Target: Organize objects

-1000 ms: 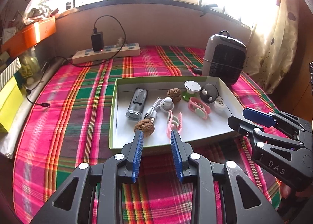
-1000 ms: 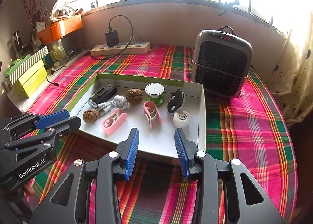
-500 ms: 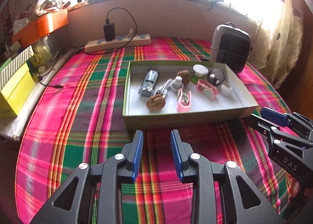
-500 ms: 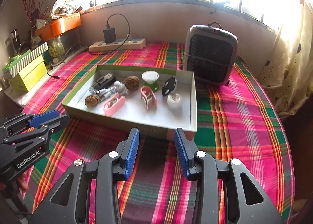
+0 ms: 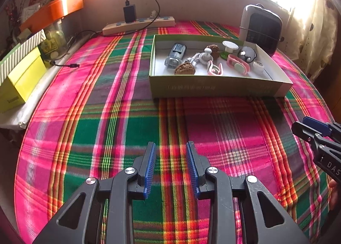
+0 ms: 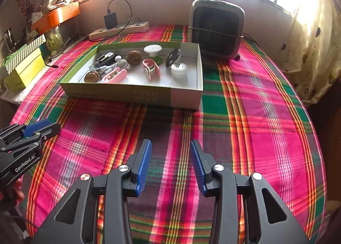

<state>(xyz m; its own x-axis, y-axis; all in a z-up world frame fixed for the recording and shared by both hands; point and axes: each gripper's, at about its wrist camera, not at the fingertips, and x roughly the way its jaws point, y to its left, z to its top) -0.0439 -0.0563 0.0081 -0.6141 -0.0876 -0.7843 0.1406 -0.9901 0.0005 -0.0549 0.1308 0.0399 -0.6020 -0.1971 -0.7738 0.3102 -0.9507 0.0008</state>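
Observation:
A shallow green box [image 5: 219, 89] [image 6: 132, 95] with a white inside sits on the plaid tablecloth. It holds several small items: two walnuts [image 5: 185, 68] [image 6: 133, 57], pink clips [image 5: 237, 66] [image 6: 115, 76], a silver device [image 5: 175, 57], a white charger with cable [image 5: 201, 57], a white cap [image 6: 179, 69], and a black-and-silver oval piece [image 6: 173, 56]. My left gripper [image 5: 170, 167] is open and empty, well in front of the box. My right gripper [image 6: 170, 165] is open and empty, also in front of the box. Each gripper shows at the other view's edge.
A grey space heater [image 6: 217, 29] stands behind the box on the right. A power strip with a black plug [image 5: 138, 23] lies at the back. Yellow and striped boxes [image 5: 21, 73] sit at the left edge. A curtain [image 6: 315, 52] hangs on the right.
Both grippers have pulled back from the box toward the near table edge. The box now looks farther away. Both stay open and empty.

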